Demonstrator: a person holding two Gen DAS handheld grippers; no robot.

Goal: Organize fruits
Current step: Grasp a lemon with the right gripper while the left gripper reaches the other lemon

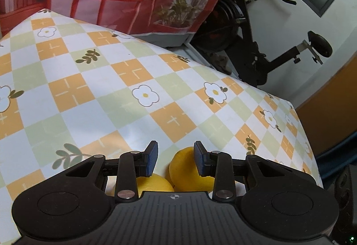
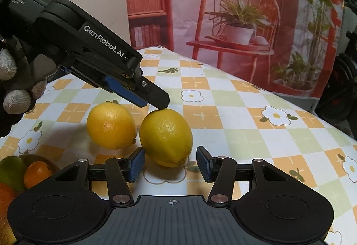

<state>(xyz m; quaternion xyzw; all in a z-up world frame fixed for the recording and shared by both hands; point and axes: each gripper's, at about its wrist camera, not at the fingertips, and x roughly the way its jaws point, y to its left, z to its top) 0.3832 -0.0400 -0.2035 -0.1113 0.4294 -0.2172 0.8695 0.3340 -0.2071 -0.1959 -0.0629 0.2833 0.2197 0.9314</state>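
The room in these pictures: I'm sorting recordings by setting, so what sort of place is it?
Probably a lived-in home, not a lab. The table wears a checked flower-print cloth, lemons lie on it beside a fruit bowl, an exercise bike stands behind, and a printed backdrop of chairs and plants hangs by the table.

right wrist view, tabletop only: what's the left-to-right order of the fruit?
Fruit bowl at the lower left edge with a green fruit and a small orange → left lemon → right lemon, which lies just ahead of the right gripper, between its fingers.
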